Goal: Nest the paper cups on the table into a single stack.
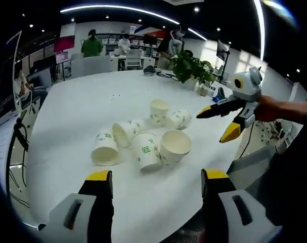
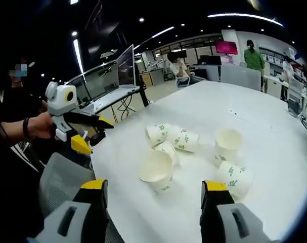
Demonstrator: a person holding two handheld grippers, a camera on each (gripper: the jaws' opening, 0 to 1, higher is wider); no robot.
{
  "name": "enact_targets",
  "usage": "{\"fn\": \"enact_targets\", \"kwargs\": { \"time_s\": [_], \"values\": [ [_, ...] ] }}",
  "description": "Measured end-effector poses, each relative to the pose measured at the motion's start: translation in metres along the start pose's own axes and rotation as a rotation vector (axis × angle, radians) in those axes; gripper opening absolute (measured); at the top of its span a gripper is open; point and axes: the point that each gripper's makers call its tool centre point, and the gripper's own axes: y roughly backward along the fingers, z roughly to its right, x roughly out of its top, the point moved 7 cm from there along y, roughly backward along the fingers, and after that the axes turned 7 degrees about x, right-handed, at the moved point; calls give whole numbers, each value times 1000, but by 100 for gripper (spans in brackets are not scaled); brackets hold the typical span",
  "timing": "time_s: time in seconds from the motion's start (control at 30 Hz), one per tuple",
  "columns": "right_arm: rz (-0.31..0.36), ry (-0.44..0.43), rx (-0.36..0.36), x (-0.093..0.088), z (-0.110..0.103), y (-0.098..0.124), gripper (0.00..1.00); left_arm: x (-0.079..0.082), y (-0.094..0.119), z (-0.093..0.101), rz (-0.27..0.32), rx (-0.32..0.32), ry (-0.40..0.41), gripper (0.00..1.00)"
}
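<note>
Cups: six white paper cups [image 1: 143, 142] with green print, bunched together near the middle of the round white table [image 1: 72, 116], none nested in another.
Cup poses: in the left gripper view, one cup stands upright [image 1: 159, 111] at the far side; the one with its wide mouth open to us [image 1: 175, 147] sits nearest the right; the others lie tipped on their sides, touching or just beside each other.
Same bunch from the other side: in the right gripper view a big open-mouthed cup [image 2: 157, 171] is nearest, an upright one [image 2: 228, 145] stands to the right, and one lies on its side [image 2: 235, 178] just in front of it.
Left gripper: there it is [image 1: 156, 185], hovering low over the near edge of the table, jaws wide apart, nothing between them, well short of the cups. From the other view it [image 2: 92, 136] is held in a hand [image 2: 39, 126] off the table's edge, yellow tips spread.
Right gripper: also parted and empty [image 2: 153, 187], pointing at the bunch; seen across the table [image 1: 220, 122], it hangs in the air beside the cups, gripped by a hand [image 1: 267, 109].
Surroundings: a leafy potted plant [image 1: 191, 66] at the table's far rim, and a person in a green top [image 1: 91, 44] standing by desks behind.
</note>
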Motion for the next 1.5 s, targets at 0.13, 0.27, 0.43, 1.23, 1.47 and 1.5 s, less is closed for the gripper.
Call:
{"fn": "enact_targets", "kwargs": {
  "time_s": [0.13, 0.27, 0.43, 1.23, 1.47, 1.5],
  "values": [
    [-14, 22, -7, 5, 11, 3, 76, -3, 4, 1, 10, 5, 13, 70],
    [-24, 40, -13, 11, 19, 4, 75, -6, 7, 2, 13, 11, 8, 70],
    [-31, 54, -18, 18, 32, 3, 75, -8, 10, 6, 18, 21, 16, 71],
    [-62, 58, -32, 51, 70, -18, 72, -2, 16, 10, 48, 49, 31, 69],
    [-108, 67, -63, 61, 93, -34, 68, 3, 16, 12, 55, 51, 21, 69],
    [-140, 83, -70, 61, 99, -36, 67, 4, 16, 13, 57, 51, 20, 69]
  ]
}}
